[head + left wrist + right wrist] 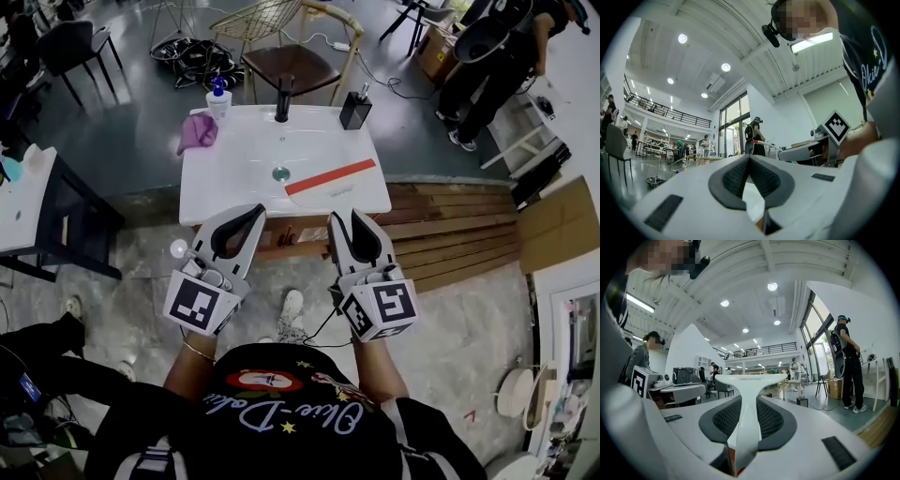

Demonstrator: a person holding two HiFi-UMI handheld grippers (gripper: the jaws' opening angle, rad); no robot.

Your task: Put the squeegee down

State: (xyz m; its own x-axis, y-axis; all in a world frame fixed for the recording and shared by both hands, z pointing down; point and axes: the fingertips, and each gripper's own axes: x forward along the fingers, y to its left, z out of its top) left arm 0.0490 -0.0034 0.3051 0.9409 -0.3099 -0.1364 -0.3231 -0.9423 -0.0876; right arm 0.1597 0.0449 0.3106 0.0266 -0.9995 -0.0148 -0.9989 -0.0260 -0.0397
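The squeegee (330, 177) has a white handle and a red-edged blade. It hangs over the front right part of the white washbasin (225, 183), and whether it touches the basin I cannot tell. My right gripper (342, 217) is shut on its handle. In the right gripper view the white handle (749, 394) runs out between the dark pads to the T-shaped head. My left gripper (259, 209) is at the basin's front edge, to the left. Its jaws meet at the tips (749, 156) with nothing between them.
On the basin stand a black faucet (282, 98), a soap bottle (218, 97), a purple cloth (198, 131) and a black container (355, 110). A chair (292, 58) is behind it, wooden planks (450, 225) to the right, a dark table (33, 202) to the left. A person (502, 56) stands at the back right.
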